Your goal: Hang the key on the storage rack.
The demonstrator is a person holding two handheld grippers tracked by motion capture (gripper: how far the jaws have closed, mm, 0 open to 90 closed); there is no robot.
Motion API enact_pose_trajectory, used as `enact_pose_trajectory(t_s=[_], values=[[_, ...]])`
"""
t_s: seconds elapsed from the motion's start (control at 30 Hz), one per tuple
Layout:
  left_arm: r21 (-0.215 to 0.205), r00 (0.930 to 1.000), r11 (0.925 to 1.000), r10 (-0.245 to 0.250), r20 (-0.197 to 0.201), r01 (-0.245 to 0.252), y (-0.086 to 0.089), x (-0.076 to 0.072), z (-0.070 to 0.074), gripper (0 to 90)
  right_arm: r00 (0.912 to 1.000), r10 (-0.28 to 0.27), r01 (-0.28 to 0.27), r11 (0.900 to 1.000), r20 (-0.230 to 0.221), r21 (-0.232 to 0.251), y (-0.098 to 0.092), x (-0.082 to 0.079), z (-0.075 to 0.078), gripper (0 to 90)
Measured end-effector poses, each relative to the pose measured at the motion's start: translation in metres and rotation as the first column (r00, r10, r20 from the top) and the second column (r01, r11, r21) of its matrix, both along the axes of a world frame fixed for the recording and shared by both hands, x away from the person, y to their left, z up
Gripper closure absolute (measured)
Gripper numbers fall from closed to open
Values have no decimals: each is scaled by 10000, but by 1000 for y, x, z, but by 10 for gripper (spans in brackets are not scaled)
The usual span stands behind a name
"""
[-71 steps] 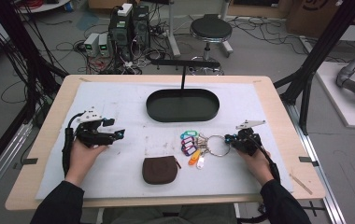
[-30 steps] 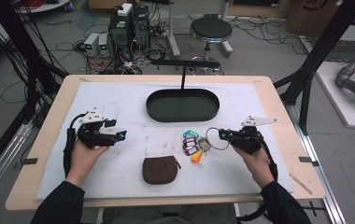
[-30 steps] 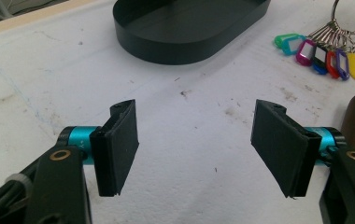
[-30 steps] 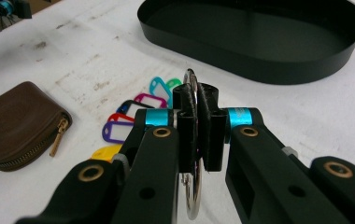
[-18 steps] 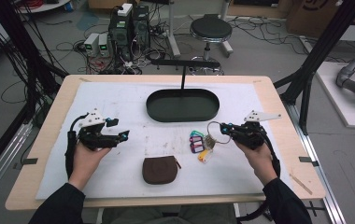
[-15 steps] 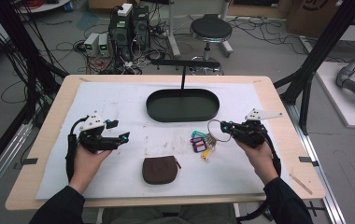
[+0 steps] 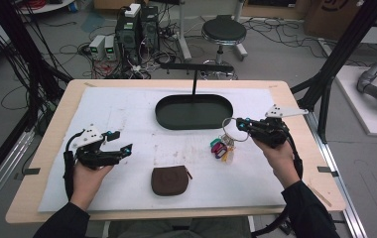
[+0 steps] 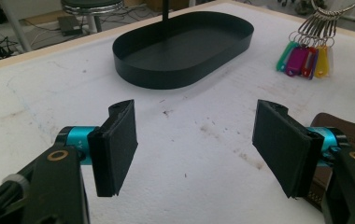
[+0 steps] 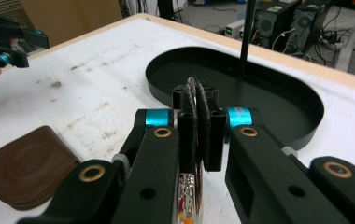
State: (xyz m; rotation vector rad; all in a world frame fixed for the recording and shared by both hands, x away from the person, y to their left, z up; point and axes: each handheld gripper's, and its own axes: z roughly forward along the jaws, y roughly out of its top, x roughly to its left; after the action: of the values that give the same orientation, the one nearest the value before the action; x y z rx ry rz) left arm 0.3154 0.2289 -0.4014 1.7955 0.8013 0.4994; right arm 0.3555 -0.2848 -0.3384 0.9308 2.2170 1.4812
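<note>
My right gripper (image 7: 241, 124) is shut on a metal key ring (image 7: 230, 130), held above the white sheet right of the middle. Several coloured key tags (image 7: 219, 148) hang from the ring; whether they touch the sheet I cannot tell. In the right gripper view the pads (image 9: 187, 121) pinch the thin ring (image 9: 193, 91) edge-on. My left gripper (image 7: 121, 141) hovers open over the left part of the sheet with nothing between its pads (image 8: 117, 144). A brown zipped pouch (image 7: 170, 179) lies near the front middle. The left gripper view has the tags (image 8: 306, 58) at the upper right.
A black oval tray (image 7: 162, 115) sits at the back middle, with a thin black T-shaped stand (image 7: 195, 74) rising from its far side. The white sheet (image 7: 127, 104) covers most of the wooden table (image 7: 295, 99). Behind the table stand a stool (image 7: 223, 30) and computer boxes (image 7: 137, 25).
My right gripper has risen with the key ring, and the tags that lay spread on the sheet now hang below it. My left gripper has drifted a little and stays open.
</note>
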Motion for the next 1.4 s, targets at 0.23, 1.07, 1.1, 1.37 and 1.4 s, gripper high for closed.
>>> enact_pose_trajectory(t_s=[0.23, 1.07, 1.1, 1.37, 1.4], values=[[-343, 10000, 9994, -9, -24, 9, 1, 1, -1, 306, 9994, -7, 7, 10000, 336, -4, 1, 11, 24, 878], [-485, 9997, 9985, -248, 36, 249, -3, 3, 0, 306, 9941, -592, 574, 9981, 911, 214, 23, 74, 63, 878], [-456, 9996, 9986, -278, 58, 281, -3, 3, 0, 306, 9941, -592, 574, 9981, 911, 214, 23, 74, 63, 878], [-438, 9993, 9984, -357, 102, 361, -4, 3, 1, 306, 9916, -792, 796, 9968, 1018, 5, 32, 91, 62, 879], [-437, 9993, 9983, -368, 110, 373, -4, 3, 1, 306, 9911, -876, 887, 9960, 1000, -58, 33, 95, 61, 878]])
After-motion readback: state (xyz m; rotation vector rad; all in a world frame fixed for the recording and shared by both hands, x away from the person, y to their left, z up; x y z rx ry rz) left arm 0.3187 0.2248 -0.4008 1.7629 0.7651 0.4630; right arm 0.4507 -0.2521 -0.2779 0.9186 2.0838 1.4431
